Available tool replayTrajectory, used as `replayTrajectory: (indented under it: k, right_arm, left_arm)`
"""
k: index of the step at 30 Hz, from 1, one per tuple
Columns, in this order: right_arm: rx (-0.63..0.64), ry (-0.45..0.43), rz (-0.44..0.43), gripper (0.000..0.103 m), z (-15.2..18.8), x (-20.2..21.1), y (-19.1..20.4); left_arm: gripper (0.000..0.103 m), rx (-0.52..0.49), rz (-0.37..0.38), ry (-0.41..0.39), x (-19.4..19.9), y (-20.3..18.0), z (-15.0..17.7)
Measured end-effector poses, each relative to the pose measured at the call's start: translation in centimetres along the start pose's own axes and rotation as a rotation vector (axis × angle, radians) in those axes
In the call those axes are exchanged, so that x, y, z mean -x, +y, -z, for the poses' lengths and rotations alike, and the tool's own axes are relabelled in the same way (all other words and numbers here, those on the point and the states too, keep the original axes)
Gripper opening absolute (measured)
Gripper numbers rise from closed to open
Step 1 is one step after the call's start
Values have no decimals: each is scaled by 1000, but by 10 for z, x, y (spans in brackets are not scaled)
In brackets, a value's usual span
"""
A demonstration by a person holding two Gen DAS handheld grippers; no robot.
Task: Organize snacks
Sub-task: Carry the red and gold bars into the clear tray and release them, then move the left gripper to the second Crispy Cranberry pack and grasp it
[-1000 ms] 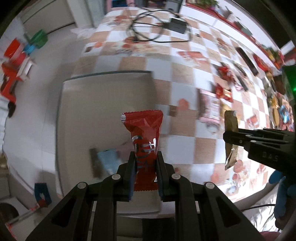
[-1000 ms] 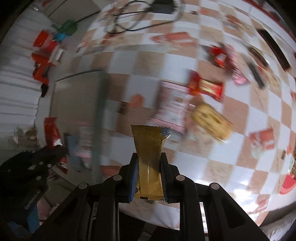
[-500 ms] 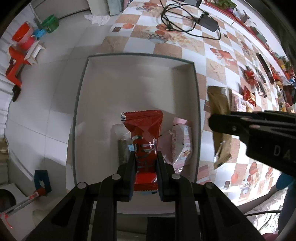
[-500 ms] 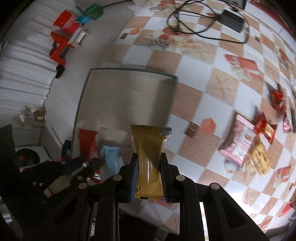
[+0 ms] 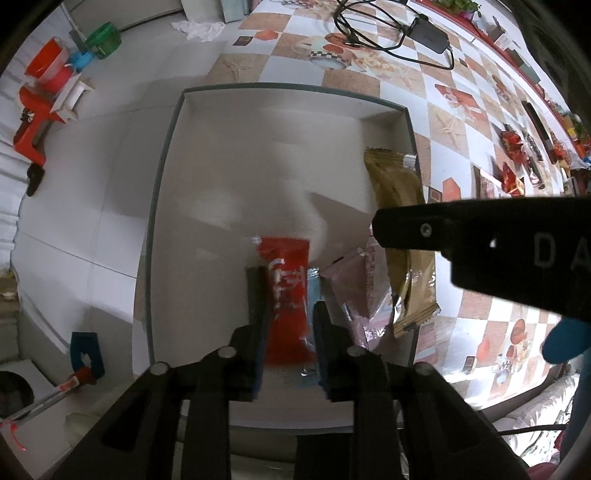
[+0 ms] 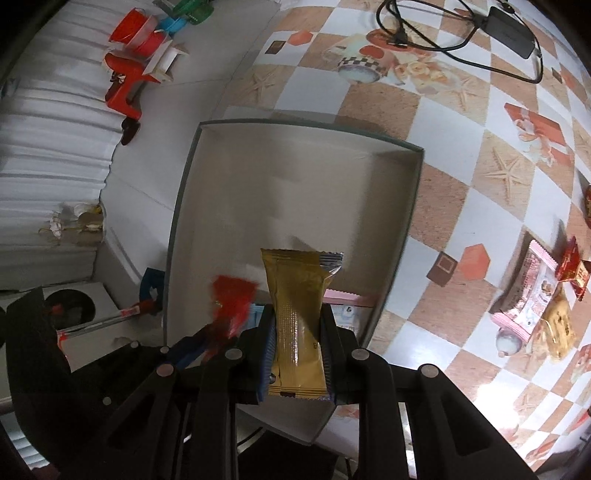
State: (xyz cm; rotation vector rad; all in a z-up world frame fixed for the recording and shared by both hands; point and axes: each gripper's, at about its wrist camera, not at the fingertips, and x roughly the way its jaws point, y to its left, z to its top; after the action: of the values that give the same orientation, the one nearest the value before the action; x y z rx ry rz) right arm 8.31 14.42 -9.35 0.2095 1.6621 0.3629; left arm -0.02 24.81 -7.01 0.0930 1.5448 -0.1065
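A shallow white box with a grey-green rim (image 5: 162, 192) (image 6: 177, 229) stands at the table's left edge. My left gripper (image 5: 290, 325) is over its near part with the fingers spread. The red snack packet (image 5: 288, 291) is blurred between them and looks loose; it also shows blurred in the right wrist view (image 6: 232, 299). My right gripper (image 6: 297, 332) is shut on a gold snack packet (image 6: 299, 306) (image 5: 402, 229) above the box's right side. A pink packet (image 5: 354, 295) and a blue one (image 5: 314, 280) lie in the box.
Several more snacks (image 6: 532, 302) lie on the checkered tablecloth (image 6: 461, 155) to the right. A black cable and charger (image 5: 424, 29) lie at the far end. Red and green toys (image 5: 48, 85) are on the floor to the left.
Both grippers moved further over the box. My left gripper's fingers have spread and the red packet has slipped down between them. The right gripper still holds the gold packet.
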Motion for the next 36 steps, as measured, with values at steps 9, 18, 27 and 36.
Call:
replayTrajectory:
  k: [9, 18, 27, 36]
  right_arm:
    - [-25, -12, 1, 71, 5, 2, -8]
    - [-83, -33, 28, 95, 15, 11, -29]
    - [-224, -20, 80, 95, 43, 14, -89]
    - [-378, 8, 128, 95, 91, 16, -157]
  left_arm:
    - [75, 6, -32, -27, 5, -3, 0]
    - [77, -14, -54, -26, 9, -13, -1]
    - [78, -72, -57, -24, 9, -36, -1]
    - [78, -161, -30, -11, 10, -74, 0]
